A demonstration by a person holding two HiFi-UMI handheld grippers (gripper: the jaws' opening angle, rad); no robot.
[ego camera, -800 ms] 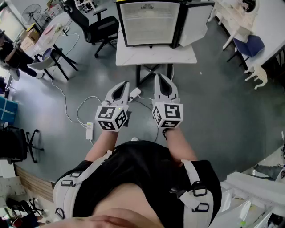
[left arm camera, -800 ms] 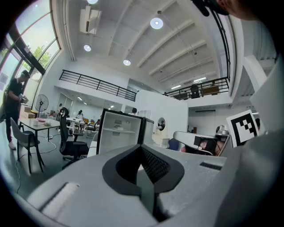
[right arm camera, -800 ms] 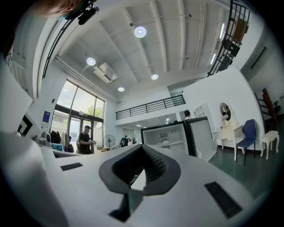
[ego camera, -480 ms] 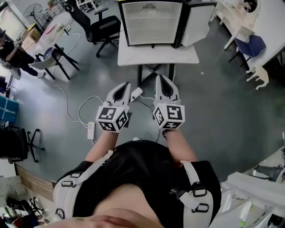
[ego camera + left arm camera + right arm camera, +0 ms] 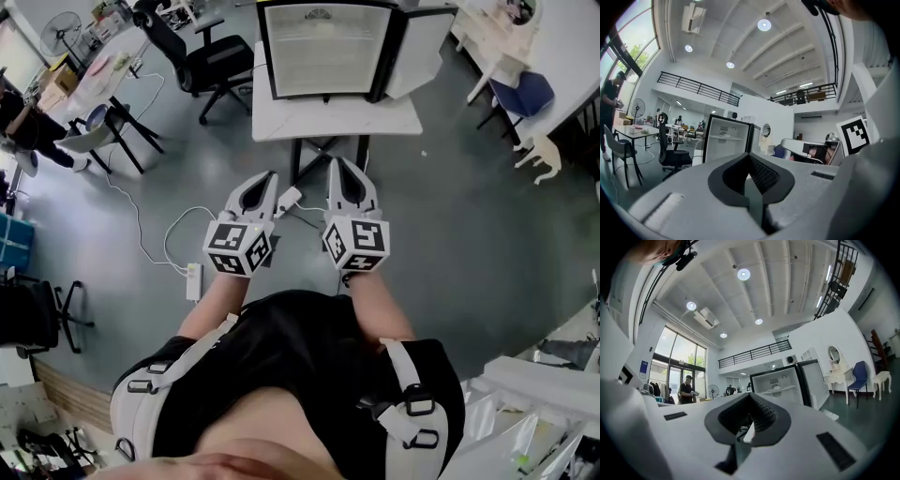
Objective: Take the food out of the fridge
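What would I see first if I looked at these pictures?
Two grey grippers with black-and-white marker cubes, the left gripper and the right gripper, are side by side in the middle of the head view, both shut and empty. Ahead of them is a small fridge with its door open, on a white table.

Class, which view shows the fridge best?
Head view: the fridge is largest there, door open, on a table. Both gripper views show it small and far off, though its shelf is visible.
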